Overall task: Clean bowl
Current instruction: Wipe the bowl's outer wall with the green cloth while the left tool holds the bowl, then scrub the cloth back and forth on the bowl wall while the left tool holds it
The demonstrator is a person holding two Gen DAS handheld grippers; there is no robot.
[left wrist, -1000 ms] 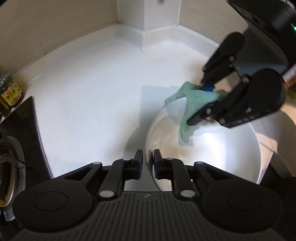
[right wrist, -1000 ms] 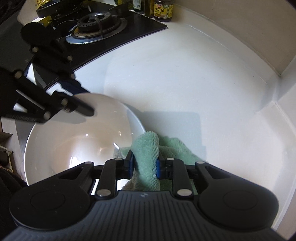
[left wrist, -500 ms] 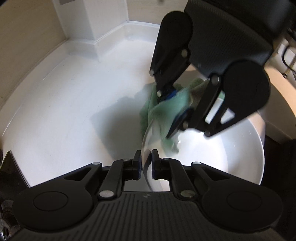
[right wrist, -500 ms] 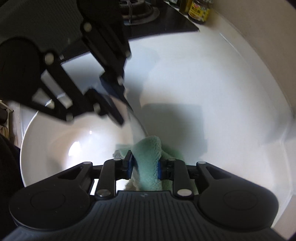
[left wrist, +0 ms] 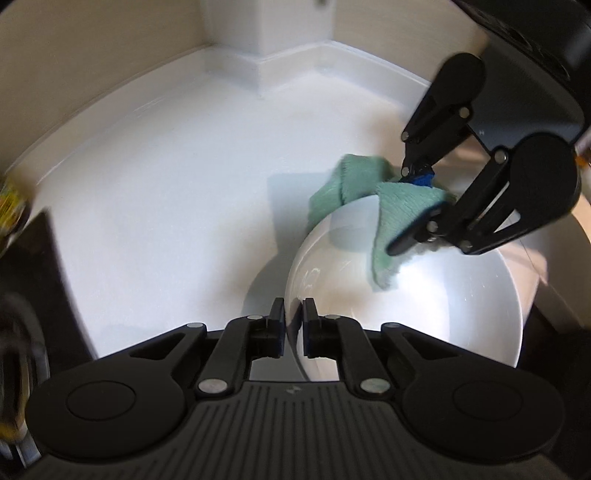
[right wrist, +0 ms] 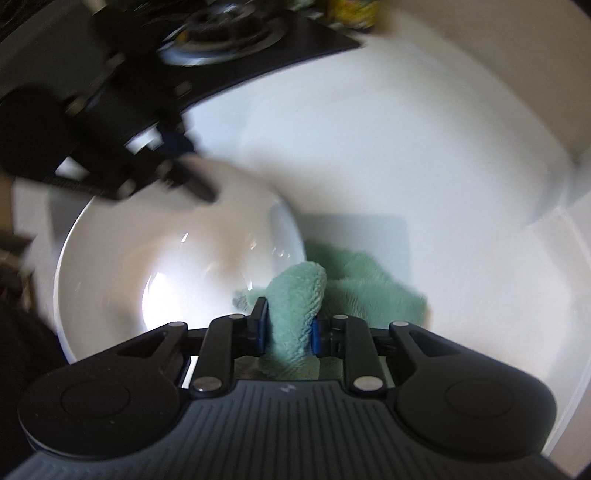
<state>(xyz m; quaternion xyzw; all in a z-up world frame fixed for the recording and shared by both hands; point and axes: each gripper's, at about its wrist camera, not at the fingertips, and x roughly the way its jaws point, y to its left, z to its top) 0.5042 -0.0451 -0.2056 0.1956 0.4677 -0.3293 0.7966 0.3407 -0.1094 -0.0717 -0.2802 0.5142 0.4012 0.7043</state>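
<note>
A white bowl (left wrist: 424,314) stands tilted on the white counter. My left gripper (left wrist: 293,314) has the bowl's near rim between its pads, and its jaws are closing on it. A green cloth (left wrist: 354,181) hangs over the far rim, partly inside the bowl. In the right wrist view the same cloth (right wrist: 299,295) is bunched between the pads of my right gripper (right wrist: 288,321), whose jaws are closing on it. The right gripper (left wrist: 408,212) shows over the far rim in the left wrist view. The left gripper (right wrist: 177,166) is blurred over the bowl (right wrist: 147,266).
The white counter (left wrist: 166,184) runs back to a raised edge and a wall corner post (left wrist: 266,29). A black gas hob (right wrist: 229,37) lies beside the bowl, with a yellow-labelled jar (right wrist: 351,11) behind it. The jar (left wrist: 11,206) is blurred at far left.
The right gripper and the cloth have shifted along the bowl's far rim, from close over the bowl's middle to its upper right. The left gripper stays on the near rim.
</note>
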